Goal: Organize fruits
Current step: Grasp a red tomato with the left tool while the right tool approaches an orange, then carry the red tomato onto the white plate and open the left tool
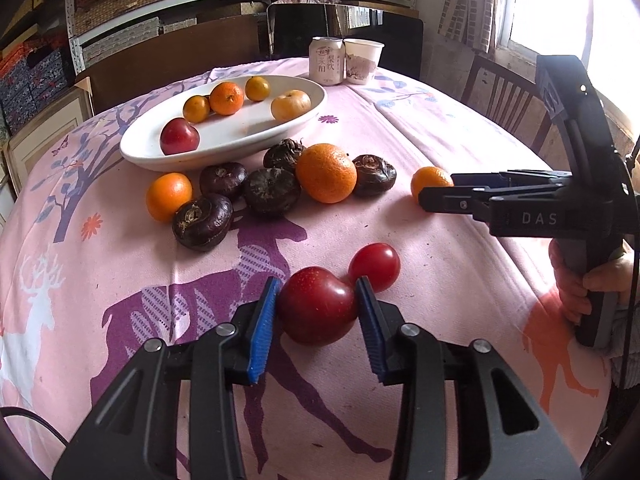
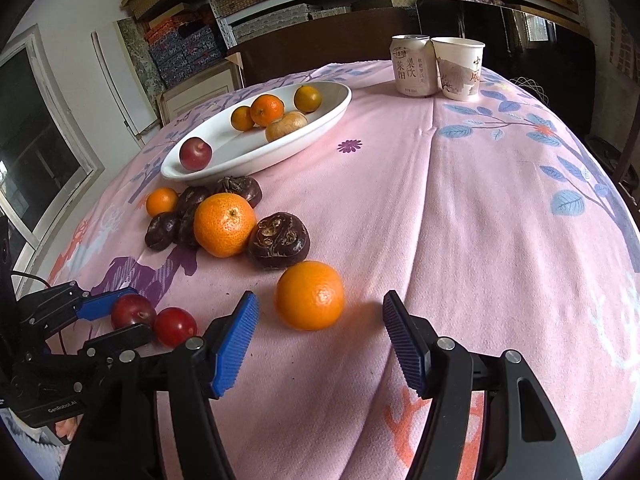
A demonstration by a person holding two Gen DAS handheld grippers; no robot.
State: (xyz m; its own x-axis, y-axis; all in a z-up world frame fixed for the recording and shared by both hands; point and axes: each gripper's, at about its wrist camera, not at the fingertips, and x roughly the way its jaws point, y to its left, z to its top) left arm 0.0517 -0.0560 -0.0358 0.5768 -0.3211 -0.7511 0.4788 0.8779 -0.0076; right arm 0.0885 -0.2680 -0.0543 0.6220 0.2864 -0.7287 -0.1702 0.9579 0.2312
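Note:
My left gripper (image 1: 318,284) is shut on a dark red plum (image 1: 318,306) that rests on the pink tablecloth, one blue pad pressing each side. A smaller red plum (image 1: 375,266) touches it from behind. My right gripper (image 2: 320,298) stands open, and an orange (image 2: 310,295) lies on the cloth just ahead of its tips, untouched. Further back a big orange (image 1: 326,172), a small orange (image 1: 168,196) and several dark water chestnuts (image 1: 272,190) lie in a cluster. Behind them the white oval dish (image 1: 224,152) holds a red plum and several small oranges.
A drink can (image 1: 327,60) and a paper cup (image 1: 362,60) stand at the far edge of the round table. A wooden chair (image 1: 504,96) is at the right, and stacked shelves fill the back wall. A hand (image 1: 576,292) holds the right gripper's handle.

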